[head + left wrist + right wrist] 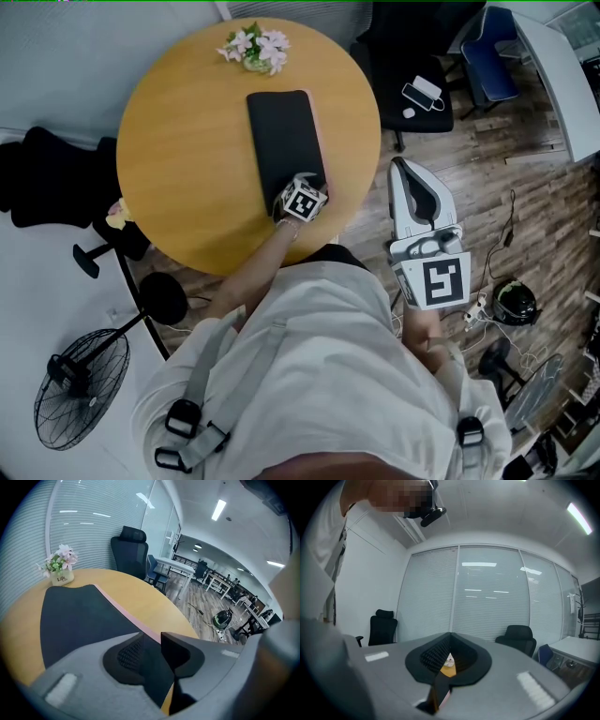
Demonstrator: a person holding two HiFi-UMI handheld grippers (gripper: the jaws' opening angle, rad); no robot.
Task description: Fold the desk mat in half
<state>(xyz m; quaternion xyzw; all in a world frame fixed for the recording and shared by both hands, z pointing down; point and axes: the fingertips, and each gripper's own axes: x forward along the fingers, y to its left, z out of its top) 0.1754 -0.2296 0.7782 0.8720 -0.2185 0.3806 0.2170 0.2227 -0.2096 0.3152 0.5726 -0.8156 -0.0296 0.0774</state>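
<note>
On the round wooden table [178,169] lies the black desk mat [281,136], a narrow strip running away from me. In the left gripper view a thin pink edge [126,613] lines the right side of the mat [84,616]. My left gripper [300,187] tilts down over the mat's near end. Its jaws [150,644] stand apart, with the mat's near edge lying between them and the pads not pressing on it. My right gripper [405,171] is held level off the table's right side, over the floor. Its jaws [450,637] are shut on nothing.
A small pot of pink and white flowers [255,47] stands at the table's far edge, just beyond the mat. Black office chairs [412,84] sit behind the table and at its left [56,173]. A floor fan [80,375] and cables lie on the wooden floor.
</note>
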